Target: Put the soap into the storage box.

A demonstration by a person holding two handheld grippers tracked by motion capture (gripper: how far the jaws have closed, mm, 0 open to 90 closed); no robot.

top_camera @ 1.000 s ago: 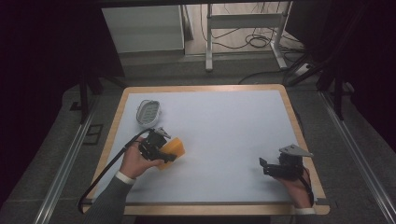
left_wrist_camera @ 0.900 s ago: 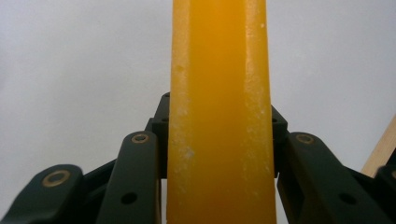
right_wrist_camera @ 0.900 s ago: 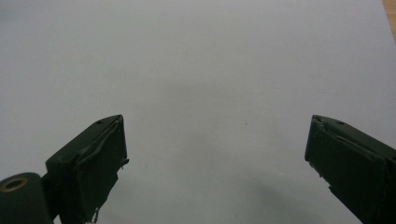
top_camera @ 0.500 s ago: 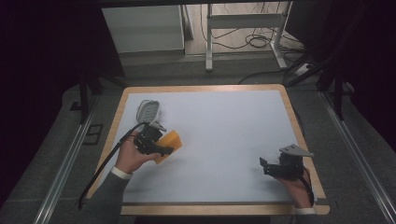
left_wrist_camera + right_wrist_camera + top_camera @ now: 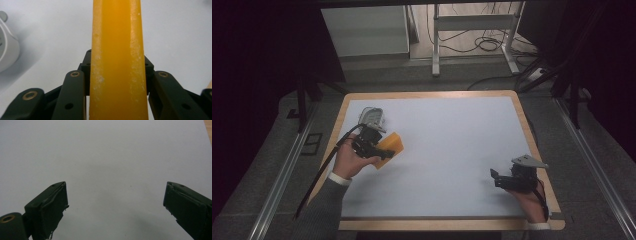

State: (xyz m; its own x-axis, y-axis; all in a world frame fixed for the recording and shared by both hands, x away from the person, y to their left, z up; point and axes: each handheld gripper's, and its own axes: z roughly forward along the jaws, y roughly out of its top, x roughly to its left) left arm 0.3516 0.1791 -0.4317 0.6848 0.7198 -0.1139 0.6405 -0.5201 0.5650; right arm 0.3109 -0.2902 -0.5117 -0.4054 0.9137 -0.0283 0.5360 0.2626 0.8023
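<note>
Left gripper [image 5: 379,148]: clamped on the orange block [image 5: 390,147], jaws squeezed against its two narrow sides. In the left gripper view the block [image 5: 117,60] runs straight up between the jaws, so the hold looks centred, not skewed.

Block: up off the table [image 5: 452,150], just right of and a bit nearer the person than the white dish [image 5: 372,116] at the table's far-left corner. Close to the dish, not touching it.

Dish: the left gripper view catches its white rounded edge [image 5: 7,50] off to one side, with bare table between it and the block.

Right gripper [image 5: 498,179]: jaws spread wide, nothing between them, parked over bare table well away from the dish, near the right edge.

Step, my guess: carrying the block somewhere, maybe over to the dish.

Doing it well: keep the squeeze steady since those sides look smooth and a bit dusty, so slipping seems possible. Keep the block level, clear the dish rim before lowering, and only let go once it's resting on something.

Right hand [image 5: 532,202]: fine left idle, out of the path.
</note>
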